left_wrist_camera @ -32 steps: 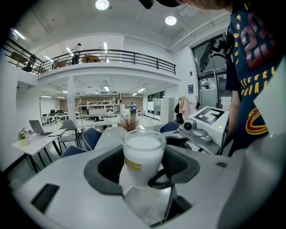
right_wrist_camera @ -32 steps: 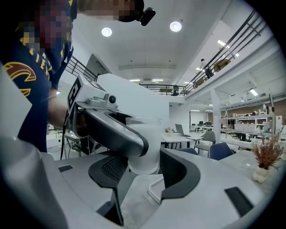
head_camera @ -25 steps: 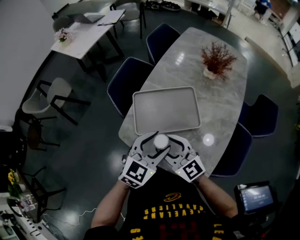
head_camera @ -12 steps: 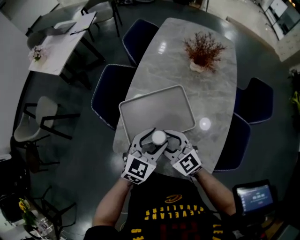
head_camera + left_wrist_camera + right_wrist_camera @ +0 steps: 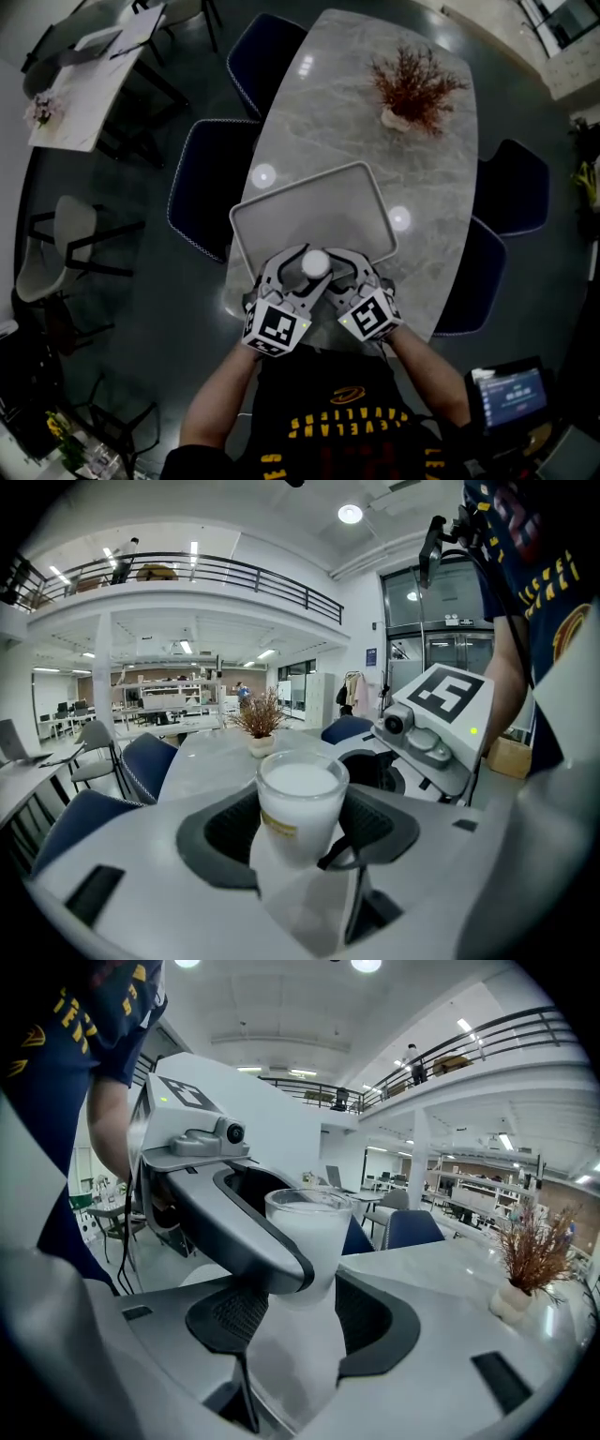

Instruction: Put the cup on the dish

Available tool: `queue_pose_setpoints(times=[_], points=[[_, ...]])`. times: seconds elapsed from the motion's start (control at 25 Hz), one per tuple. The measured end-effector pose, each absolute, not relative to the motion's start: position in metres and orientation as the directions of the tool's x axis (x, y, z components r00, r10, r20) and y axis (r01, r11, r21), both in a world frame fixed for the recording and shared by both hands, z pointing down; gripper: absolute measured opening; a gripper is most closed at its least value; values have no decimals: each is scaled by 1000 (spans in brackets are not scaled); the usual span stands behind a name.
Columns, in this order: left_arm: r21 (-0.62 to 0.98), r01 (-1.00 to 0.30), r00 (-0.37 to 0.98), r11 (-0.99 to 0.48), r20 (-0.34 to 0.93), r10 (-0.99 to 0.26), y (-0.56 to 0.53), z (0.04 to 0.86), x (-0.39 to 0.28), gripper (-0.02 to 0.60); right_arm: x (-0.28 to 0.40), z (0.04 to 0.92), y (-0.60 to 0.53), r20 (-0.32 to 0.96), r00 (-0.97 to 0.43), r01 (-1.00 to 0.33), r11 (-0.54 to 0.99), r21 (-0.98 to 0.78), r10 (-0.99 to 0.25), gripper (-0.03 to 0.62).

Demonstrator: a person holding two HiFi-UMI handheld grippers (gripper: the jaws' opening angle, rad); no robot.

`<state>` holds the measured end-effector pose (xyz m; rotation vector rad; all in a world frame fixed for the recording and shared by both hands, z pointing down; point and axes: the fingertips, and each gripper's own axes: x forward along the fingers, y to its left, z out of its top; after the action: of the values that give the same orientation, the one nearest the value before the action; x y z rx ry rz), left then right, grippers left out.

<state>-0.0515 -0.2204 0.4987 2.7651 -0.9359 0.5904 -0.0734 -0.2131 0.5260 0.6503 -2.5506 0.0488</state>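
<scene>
A white frosted cup (image 5: 315, 263) is held upright between both grippers at the near edge of the grey rectangular dish (image 5: 291, 211) on the marble table (image 5: 347, 122). My left gripper (image 5: 298, 269) clasps the cup from the left and my right gripper (image 5: 335, 269) from the right, their jaws meeting around it. In the left gripper view the cup (image 5: 300, 799) sits between the dark pads of the left gripper (image 5: 298, 829). In the right gripper view the cup (image 5: 307, 1232) stands in the right gripper (image 5: 300, 1321), partly behind the other gripper's jaw.
A potted dry plant (image 5: 412, 89) stands at the table's far end. Dark blue chairs flank the table on the left (image 5: 206, 178) and on the right (image 5: 511, 192). A white desk (image 5: 84, 75) stands far left.
Both grippers with the cup have come forward to the dish's near edge. The table and dish sit closer and more central in the head view.
</scene>
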Motion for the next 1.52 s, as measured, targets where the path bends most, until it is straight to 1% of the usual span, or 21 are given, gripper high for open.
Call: queue_pose_setpoints(times=[0.48, 0.84, 1.28, 1.52], points=[[39, -573, 729, -819, 480, -488, -254, 545, -54, 262, -76, 571, -248, 566, -695, -452, 882, 135, -443, 229], [16, -543, 711, -839, 540, -450, -267, 579, -55, 262, -77, 605, -261, 625, -647, -443, 883, 157, -436, 229], [3, -545, 697, -838, 557, -452, -270, 594, -55, 262, -75, 621, -265, 692, -575, -394, 889, 232, -436, 229], [18, -564, 694, -826, 553, -461, -271, 604, -55, 262, -74, 630, -265, 720, -555, -371, 899, 234, -417, 229]])
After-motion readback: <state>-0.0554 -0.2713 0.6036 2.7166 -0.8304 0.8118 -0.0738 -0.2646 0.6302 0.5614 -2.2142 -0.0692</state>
